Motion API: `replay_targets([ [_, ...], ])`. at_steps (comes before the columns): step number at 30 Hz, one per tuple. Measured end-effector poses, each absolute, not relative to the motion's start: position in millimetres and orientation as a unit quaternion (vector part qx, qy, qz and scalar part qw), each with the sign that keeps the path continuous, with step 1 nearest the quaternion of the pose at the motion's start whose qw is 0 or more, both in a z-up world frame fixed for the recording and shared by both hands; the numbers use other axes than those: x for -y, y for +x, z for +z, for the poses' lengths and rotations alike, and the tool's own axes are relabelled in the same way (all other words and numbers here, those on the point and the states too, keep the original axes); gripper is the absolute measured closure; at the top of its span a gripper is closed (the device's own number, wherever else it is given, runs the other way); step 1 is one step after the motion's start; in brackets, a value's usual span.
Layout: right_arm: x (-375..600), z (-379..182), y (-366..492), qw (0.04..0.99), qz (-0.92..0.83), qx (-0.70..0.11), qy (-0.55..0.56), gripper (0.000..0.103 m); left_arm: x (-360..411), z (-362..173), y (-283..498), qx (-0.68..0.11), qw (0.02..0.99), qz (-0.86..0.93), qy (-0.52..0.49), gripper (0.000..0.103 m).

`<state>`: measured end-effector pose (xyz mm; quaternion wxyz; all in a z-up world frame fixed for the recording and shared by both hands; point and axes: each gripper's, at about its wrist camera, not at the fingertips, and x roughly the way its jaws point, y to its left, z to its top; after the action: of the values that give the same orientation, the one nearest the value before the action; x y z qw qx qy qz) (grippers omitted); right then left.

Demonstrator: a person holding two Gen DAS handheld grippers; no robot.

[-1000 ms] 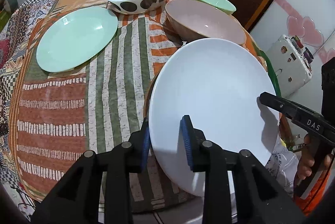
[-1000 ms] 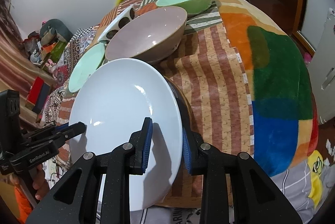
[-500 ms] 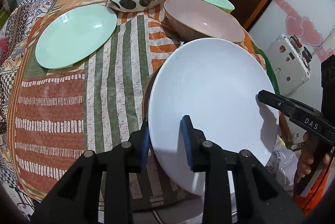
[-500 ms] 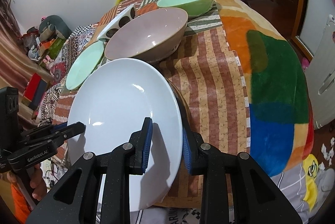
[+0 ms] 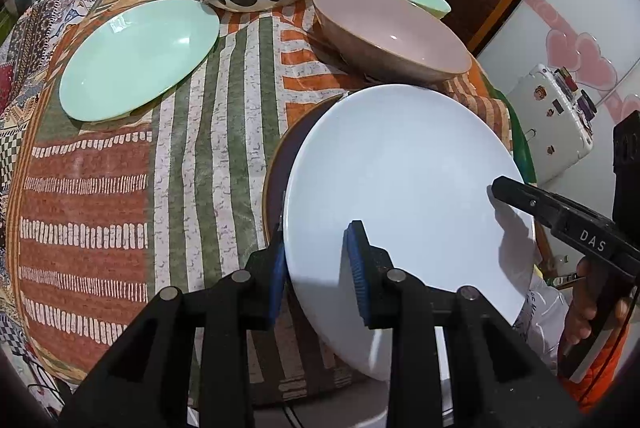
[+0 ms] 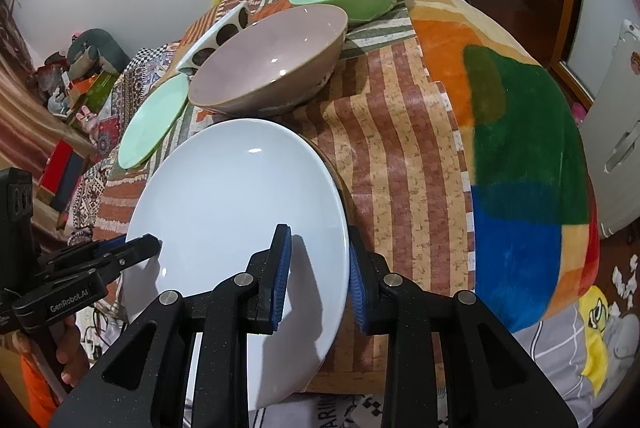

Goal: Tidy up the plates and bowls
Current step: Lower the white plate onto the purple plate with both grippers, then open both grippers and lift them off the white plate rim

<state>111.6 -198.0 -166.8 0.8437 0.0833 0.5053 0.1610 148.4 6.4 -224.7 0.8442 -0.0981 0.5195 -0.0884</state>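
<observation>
Nothing has changed over the last second: the white plate still hangs tilted just in front of the pink bowl, my left gripper and right gripper pinching opposite rims. It waits to be stacked, perhaps on the green plate left of that bowl.

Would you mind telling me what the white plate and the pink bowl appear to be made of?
The white plate looks like glazed ceramic or melamine: smooth, with small glossy highlights. The pink bowl looks like glazed stoneware: a shiny pink inside and a duller brown outside. Neither is certain from looks alone.
</observation>
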Motion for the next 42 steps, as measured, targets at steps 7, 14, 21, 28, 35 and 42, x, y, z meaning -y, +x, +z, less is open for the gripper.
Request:
replay_targets([
  [7, 198, -171, 117, 0.843, 0.155, -0.508, 0.08, 0.076, -6, -227, 157, -0.518, 0.846, -0.081, -0.094, 0.074],
  [14, 194, -177, 120, 0.841, 0.156, -0.513, 0.076, 0.076, -7, -226, 163, -0.516, 0.849, -0.067, -0.085, 0.074],
  [21, 193, -180, 119, 0.84, 0.157, -0.514, 0.071, 0.076, -6, -225, 170, -0.517, 0.85, -0.06, -0.084, 0.074],
  [28, 190, -182, 121, 0.838, 0.163, -0.518, 0.053, 0.075, -7, -221, 167, -0.519, 0.851, -0.044, -0.07, 0.074],
  [35, 190, -164, 117, 0.851, 0.168, -0.497, 0.03, 0.071, -19, -193, 157, -0.487, 0.869, -0.051, -0.076, 0.074],
  [42, 193, -128, 108, 0.872, 0.182, -0.453, 0.04, 0.06, -21, -158, 140, -0.429, 0.899, -0.056, -0.063, 0.061],
])
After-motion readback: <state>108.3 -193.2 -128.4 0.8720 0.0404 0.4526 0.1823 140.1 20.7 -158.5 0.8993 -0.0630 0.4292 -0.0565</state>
